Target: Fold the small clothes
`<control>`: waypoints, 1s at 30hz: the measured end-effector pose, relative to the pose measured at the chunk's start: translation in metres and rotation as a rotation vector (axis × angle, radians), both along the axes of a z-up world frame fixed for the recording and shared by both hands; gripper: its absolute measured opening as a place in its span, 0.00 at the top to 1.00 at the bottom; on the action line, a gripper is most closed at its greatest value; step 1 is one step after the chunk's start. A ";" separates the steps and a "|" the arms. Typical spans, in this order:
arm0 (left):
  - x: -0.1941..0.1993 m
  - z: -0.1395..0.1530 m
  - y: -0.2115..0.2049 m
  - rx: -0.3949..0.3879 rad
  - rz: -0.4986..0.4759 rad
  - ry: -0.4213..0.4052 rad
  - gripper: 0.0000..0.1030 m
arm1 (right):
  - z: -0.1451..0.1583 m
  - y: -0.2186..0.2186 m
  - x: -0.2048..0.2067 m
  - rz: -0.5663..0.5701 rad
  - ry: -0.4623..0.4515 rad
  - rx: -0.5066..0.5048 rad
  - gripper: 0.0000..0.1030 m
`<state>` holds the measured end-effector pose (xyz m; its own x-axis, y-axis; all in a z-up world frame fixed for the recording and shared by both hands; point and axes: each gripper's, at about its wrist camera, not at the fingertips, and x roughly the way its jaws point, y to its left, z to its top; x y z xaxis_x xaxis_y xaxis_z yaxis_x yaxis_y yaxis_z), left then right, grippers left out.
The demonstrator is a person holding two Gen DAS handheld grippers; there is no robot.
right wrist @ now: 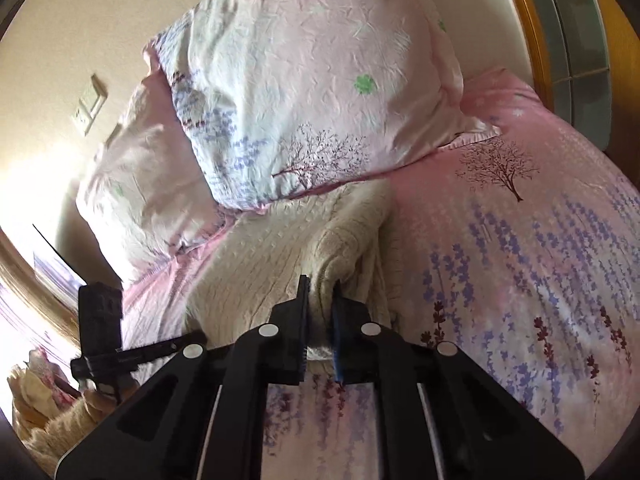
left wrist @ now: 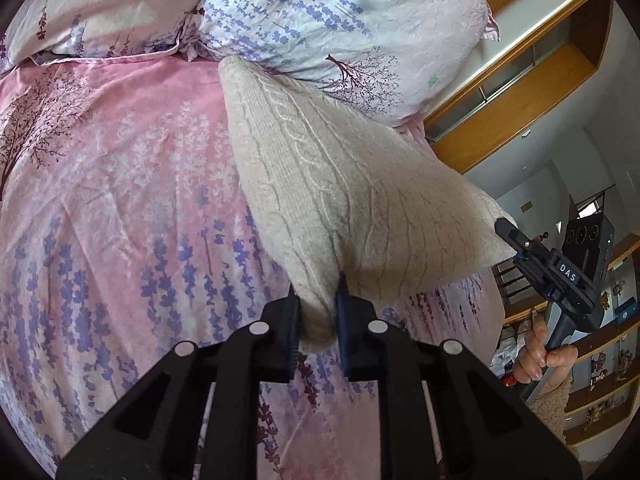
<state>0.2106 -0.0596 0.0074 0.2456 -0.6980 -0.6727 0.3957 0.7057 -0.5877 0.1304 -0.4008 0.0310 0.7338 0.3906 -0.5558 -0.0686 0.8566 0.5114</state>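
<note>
The cream cable-knit sweater (left wrist: 320,168) hangs partly lifted above the pink floral bedspread (left wrist: 100,200), its far end reaching toward the pillows (left wrist: 320,12) at the head of the bed. The left tongs (left wrist: 318,308) pinch a bunched fold of knit at the near edge, the fabric squeezed into a thick wad between the jaws. The right tongs (right wrist: 320,300) likewise pinch a gathered ridge of the sweater (right wrist: 280,256), and in the left view they appear at the garment's far right corner (left wrist: 516,240), gripped by the person's hand (left wrist: 536,356).

The risks, as I judge them, come from the grip and from the slack. Each pinch holds a bulky bunch rather than a flat edge, so the knit could creep out of either jaw if the two tools pull apart and stretch the cloth. If the tools travel at uneven heights, the sagging middle may drag on the bedspread and crease, leaving the fold crooked. The far end lies close against the front pillow, so a forward sweep could catch there and tuck the hem under instead of laying it flat
</note>
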 end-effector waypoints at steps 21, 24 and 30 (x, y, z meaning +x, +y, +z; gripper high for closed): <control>0.028 0.031 -0.004 0.171 0.122 -0.163 0.30 | -0.029 -0.038 0.075 -0.106 0.184 0.171 0.42; 0.046 0.026 -0.018 0.187 0.144 -0.113 0.30 | -0.039 -0.036 0.105 -0.114 0.242 0.176 0.44; 0.048 0.030 -0.043 0.277 0.149 -0.168 0.30 | -0.049 -0.023 0.124 -0.090 0.229 0.115 0.89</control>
